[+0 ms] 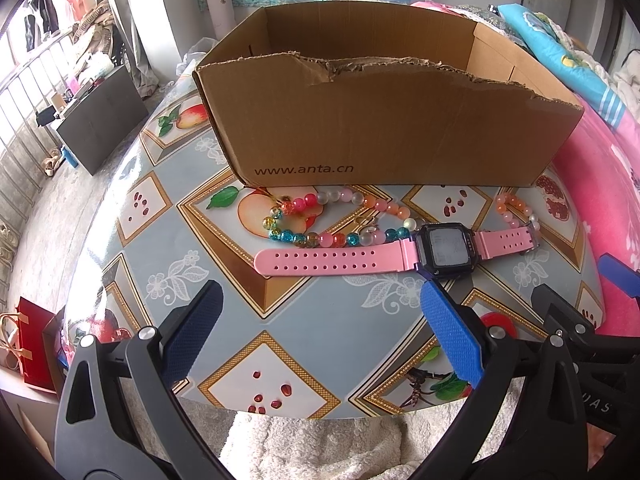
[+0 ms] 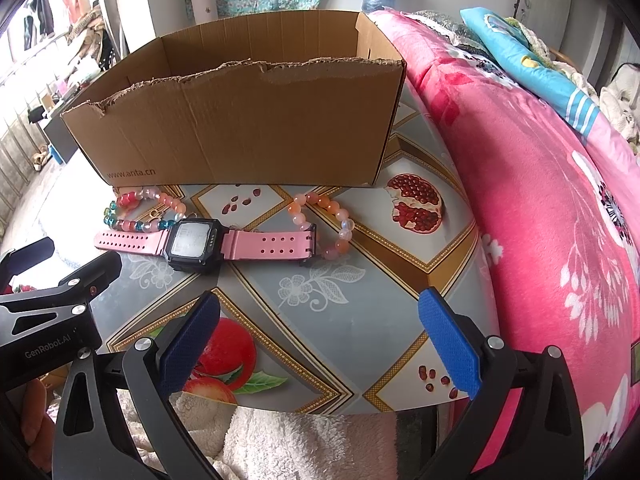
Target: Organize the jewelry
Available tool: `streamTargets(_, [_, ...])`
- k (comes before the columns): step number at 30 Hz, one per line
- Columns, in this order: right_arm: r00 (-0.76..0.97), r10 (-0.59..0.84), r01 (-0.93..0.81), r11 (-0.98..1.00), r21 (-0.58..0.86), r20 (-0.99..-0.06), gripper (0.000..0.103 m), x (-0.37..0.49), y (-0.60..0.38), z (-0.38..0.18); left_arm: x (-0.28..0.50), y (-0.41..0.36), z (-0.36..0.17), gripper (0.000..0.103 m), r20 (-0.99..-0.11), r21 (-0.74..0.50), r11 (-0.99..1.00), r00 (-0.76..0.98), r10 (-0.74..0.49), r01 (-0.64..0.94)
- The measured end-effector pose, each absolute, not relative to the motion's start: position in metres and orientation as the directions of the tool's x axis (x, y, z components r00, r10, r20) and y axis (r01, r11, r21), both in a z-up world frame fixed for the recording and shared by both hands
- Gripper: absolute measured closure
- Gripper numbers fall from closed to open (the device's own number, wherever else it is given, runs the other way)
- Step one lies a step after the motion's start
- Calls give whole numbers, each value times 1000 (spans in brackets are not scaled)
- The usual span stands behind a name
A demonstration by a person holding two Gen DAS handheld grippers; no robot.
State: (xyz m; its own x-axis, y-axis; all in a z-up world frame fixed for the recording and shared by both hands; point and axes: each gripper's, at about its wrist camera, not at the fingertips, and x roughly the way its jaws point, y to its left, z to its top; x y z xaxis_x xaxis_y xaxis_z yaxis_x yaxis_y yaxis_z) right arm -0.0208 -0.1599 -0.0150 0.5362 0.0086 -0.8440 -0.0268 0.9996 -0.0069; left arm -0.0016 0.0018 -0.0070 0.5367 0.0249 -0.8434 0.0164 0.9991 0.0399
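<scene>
Both my tools, left [image 1: 320, 328] and right [image 2: 320, 340], are spread wide and hold nothing. The watch [image 1: 400, 250] lies on the counter [image 1: 280, 320] touching two bead bracelets [image 1: 320, 216], just before the box [image 1: 380, 120]. If I grab the watch, its strap may drag the beads off the edge

The cardboard box [image 1: 384, 128] hid its own floor behind the torn front wall. The watch [image 2: 192, 245] screen stayed unreadable — too small. The orange bead bracelet [image 2: 340, 220] passed partly behind the pink strap — its clasp unseen.
</scene>
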Motion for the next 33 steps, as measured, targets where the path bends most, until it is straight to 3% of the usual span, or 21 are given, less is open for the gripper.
streamTargets(19, [539, 7, -26, 1000, -8, -842, 6, -20, -161, -15, -1, 4, -7, 7, -844, 44, 999, 535, 28, 16])
streamTargets(33, [518, 25, -79, 997, -20, -855, 6, -21, -150, -42, 7, 21, -41, 7, -864, 102, 993, 500, 60, 57])
